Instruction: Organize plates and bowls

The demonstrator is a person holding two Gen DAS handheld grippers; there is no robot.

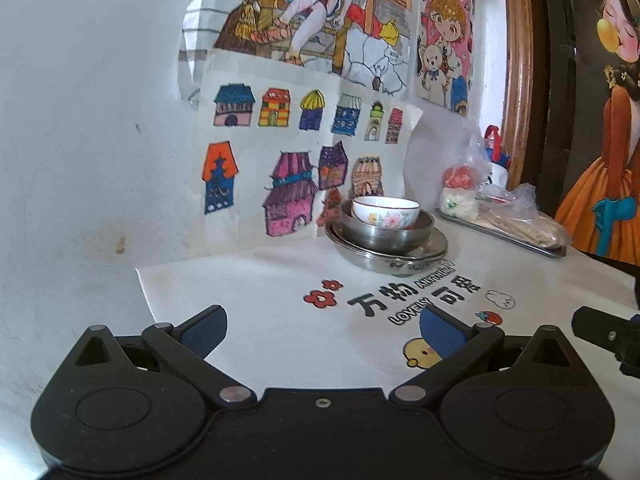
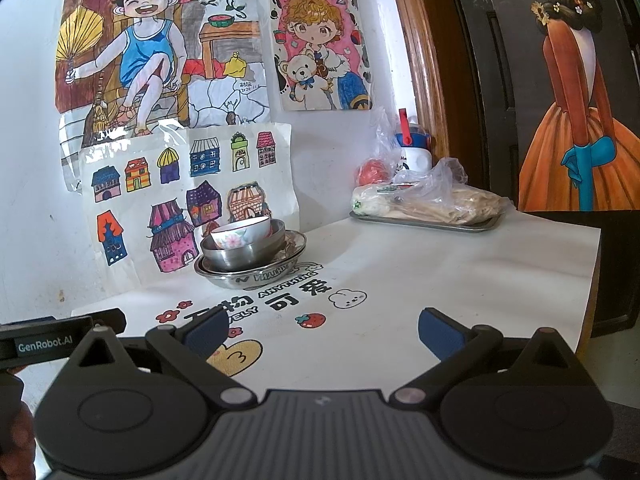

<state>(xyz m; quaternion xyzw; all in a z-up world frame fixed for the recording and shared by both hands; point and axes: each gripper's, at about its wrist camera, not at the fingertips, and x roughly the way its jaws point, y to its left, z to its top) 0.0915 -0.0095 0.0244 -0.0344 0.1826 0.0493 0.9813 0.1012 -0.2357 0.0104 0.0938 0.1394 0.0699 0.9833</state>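
The left gripper hovers low over the desk, level, jaws spread wide and empty. The right gripper is held beside it in the same pose, jaws wide apart and holding nothing. Both point toward the stack at the wall: a flowered bowl inside a steel bowl, resting on steel plates, well ahead of both.

- A white ceramic bowl with a pink flower painted on its side sits tilted on top of the stack.
- It rests inside a steel bowl, upright.
- That bowl stands in shallow steel plates, nested, at the table's back edge, close to the wall.
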